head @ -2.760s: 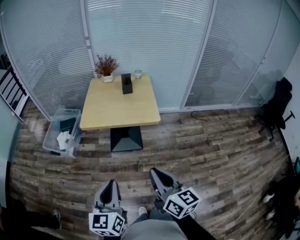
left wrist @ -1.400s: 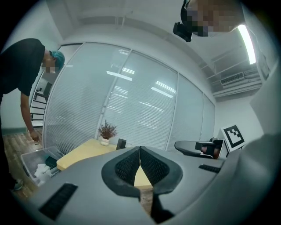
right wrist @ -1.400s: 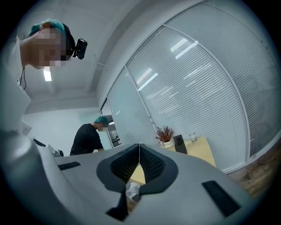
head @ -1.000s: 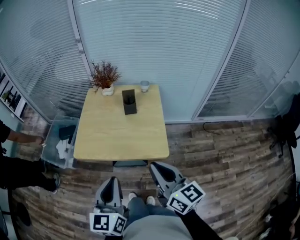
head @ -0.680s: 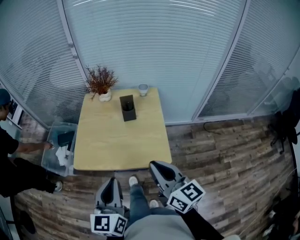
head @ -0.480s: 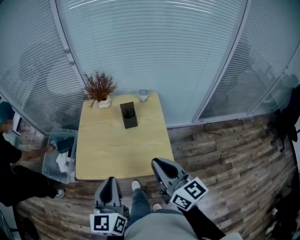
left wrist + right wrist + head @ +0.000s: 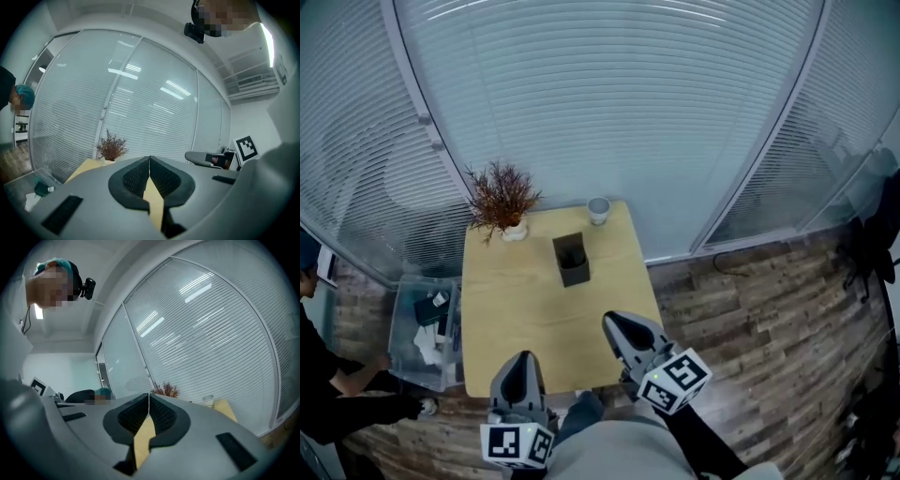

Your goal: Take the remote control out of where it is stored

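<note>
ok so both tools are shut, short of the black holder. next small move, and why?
Probably reach the right tool forward over the table toward the black holder, opening it on the way. It and the left tool are shut, empty, at the table's near edge; the holder stands mid-table, untouched.

Both tools, left (image 7: pixel 521 367) and right (image 7: pixel 620 330), are held side by side (jaws together, nothing between them).

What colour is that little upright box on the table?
Black. The black rectangular holder shows best in the head view.
</note>
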A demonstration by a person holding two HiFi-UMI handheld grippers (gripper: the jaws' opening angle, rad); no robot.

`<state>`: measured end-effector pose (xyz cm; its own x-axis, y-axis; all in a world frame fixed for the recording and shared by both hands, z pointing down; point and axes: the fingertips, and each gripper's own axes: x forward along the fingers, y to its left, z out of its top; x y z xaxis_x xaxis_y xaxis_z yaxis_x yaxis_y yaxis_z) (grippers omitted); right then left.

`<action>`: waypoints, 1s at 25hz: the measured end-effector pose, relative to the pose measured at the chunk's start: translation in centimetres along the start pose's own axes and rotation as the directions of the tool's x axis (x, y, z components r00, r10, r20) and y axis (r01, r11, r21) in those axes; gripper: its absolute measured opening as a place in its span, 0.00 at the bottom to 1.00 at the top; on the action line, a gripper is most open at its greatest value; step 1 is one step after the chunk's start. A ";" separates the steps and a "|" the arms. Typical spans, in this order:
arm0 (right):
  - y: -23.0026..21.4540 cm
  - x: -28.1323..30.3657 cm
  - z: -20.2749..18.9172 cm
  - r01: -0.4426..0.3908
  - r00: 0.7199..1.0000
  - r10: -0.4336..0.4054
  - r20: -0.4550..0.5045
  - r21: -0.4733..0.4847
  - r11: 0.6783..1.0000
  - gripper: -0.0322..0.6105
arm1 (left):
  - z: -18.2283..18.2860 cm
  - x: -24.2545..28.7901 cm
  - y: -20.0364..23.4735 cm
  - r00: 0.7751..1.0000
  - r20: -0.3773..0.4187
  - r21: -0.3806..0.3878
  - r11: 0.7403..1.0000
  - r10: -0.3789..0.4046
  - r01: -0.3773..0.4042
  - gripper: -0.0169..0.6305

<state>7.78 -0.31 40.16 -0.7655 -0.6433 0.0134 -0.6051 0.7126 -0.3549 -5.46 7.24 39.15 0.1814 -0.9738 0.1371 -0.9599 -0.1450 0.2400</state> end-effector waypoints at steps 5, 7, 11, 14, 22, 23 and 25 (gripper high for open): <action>-2.1 3.9 0.1 0.025 1.000 -0.026 -0.016 -0.003 1.000 0.06 | 1.4 2.8 2.6 1.000 -0.001 0.006 1.000 -0.030 0.030 0.04; -2.8 5.0 0.3 0.037 0.999 -0.037 -0.025 -0.012 0.999 0.06 | 1.7 3.7 3.6 0.999 -0.005 0.001 1.000 -0.032 0.032 0.04; -3.6 7.0 0.4 0.041 0.998 -0.043 -0.049 -0.042 0.998 0.06 | 1.9 5.3 4.9 0.999 -0.008 -0.009 0.999 -0.031 0.031 0.04; -4.5 7.9 0.3 0.041 0.997 -0.045 -0.068 -0.060 0.997 0.06 | 1.8 6.4 5.0 0.999 -0.016 -0.018 0.999 -0.030 0.030 0.04; -7.1 10.5 0.1 0.028 0.992 -0.039 -0.120 -0.091 0.995 0.06 | 0.9 8.7 5.1 0.999 -0.050 -0.011 1.000 0.000 -0.001 0.04; -7.5 10.7 0.1 0.029 0.991 -0.040 -0.124 -0.095 0.995 0.06 | 0.9 8.8 5.1 0.999 -0.052 -0.013 1.000 0.007 -0.008 0.04; -8.1 11.2 0.0 0.028 0.990 -0.041 -0.132 -0.103 0.994 0.06 | 0.7 9.0 5.2 0.998 -0.055 -0.018 1.000 0.020 -0.021 0.04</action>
<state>4.13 -13.26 43.23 -0.7621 -0.6296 0.1512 -0.6454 0.7195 -0.2566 -8.95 -2.43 40.98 0.1735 -0.9654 0.1948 -0.9596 -0.1212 0.2540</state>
